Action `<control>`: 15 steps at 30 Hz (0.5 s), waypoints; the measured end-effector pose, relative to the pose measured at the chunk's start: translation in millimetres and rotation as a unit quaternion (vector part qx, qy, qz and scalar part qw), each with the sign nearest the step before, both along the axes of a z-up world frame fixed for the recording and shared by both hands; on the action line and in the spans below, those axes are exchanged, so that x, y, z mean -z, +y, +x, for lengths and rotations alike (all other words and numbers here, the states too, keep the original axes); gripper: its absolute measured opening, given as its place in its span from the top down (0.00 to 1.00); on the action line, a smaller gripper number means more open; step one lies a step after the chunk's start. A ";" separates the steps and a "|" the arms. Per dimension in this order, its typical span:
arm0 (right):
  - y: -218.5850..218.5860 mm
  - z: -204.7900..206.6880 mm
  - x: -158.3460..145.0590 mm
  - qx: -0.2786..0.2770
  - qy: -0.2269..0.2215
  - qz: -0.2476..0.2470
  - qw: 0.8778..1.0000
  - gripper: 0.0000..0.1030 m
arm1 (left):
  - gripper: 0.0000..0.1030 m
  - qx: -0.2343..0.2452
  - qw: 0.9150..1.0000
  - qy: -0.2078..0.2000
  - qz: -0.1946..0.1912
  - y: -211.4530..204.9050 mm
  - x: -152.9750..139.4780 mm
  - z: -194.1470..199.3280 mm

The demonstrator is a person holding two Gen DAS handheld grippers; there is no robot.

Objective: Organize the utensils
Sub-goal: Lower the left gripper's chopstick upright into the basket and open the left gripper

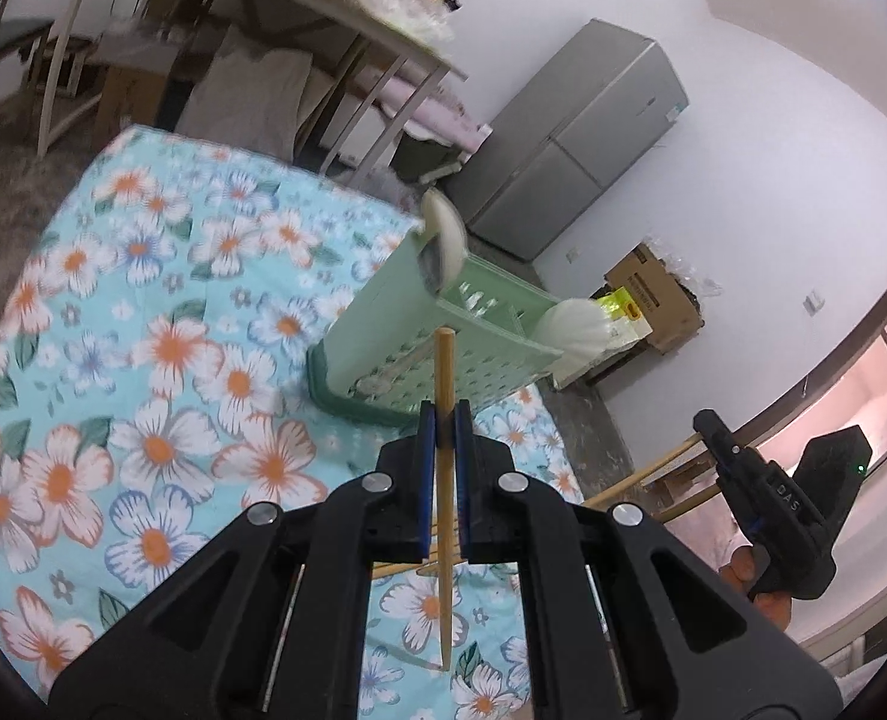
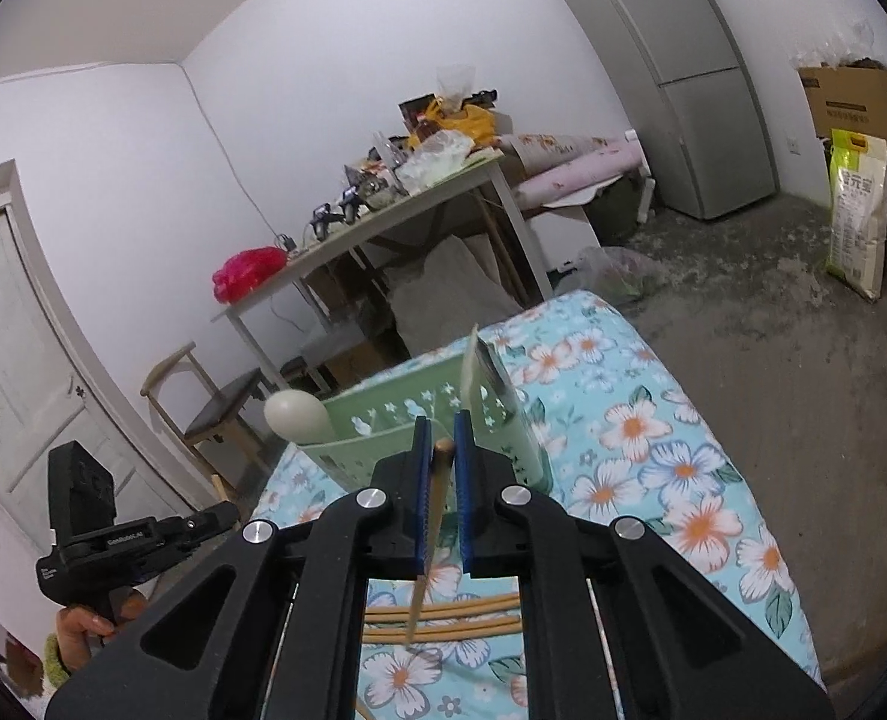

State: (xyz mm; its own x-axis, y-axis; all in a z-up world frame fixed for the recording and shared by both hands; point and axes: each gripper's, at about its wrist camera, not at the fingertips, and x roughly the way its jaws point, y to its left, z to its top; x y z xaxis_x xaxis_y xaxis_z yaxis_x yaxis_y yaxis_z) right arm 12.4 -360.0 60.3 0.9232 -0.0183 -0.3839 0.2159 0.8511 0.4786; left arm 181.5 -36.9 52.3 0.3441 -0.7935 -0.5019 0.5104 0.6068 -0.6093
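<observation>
My left gripper (image 1: 444,417) is shut on a wooden chopstick (image 1: 445,372), held upright just in front of the green utensil caddy (image 1: 383,324). My right gripper (image 2: 441,429) is shut on another wooden chopstick (image 2: 437,480), close before the same caddy (image 2: 383,426). White spoons (image 1: 443,234) stand in the caddy; one (image 2: 296,414) shows in the right wrist view. Several chopsticks (image 2: 443,615) lie on the floral cloth below the right gripper. The right gripper body (image 1: 773,498) shows in the left wrist view, and the left one (image 2: 113,534) in the right wrist view.
The floral tablecloth (image 1: 143,360) covers the table. Behind stand a cluttered white table (image 2: 383,210), a chair (image 2: 215,414), a grey fridge (image 2: 683,78), cardboard boxes (image 1: 653,294) and a rice bag (image 2: 857,210) on the concrete floor.
</observation>
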 end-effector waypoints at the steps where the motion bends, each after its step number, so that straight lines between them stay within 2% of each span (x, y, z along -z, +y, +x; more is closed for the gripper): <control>1: -0.6 -0.7 -1.9 -0.001 -0.004 0.000 1.000 0.93 | 0.96 0.002 1.000 -0.007 -0.005 0.7 -6.2 -2.0; 8: -2.5 -7.4 -12.3 0.004 -0.021 -0.007 1.000 0.93 | 0.96 0.010 0.998 -0.060 -0.032 1.2 -46.6 -12.2; 15: -9.3 -15.8 -18.5 0.015 -0.035 -0.011 0.999 0.93 | 0.96 0.003 0.990 -0.125 -0.069 -4.8 -97.0 -5.2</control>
State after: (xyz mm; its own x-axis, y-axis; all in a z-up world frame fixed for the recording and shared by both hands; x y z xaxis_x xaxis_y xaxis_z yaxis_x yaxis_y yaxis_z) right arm -3.4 -369.3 78.8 0.9468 -0.0535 -0.3175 0.2075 0.8555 0.4744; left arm 176.3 -41.7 149.3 0.4386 -0.8513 -0.2879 0.6600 0.5225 -0.5397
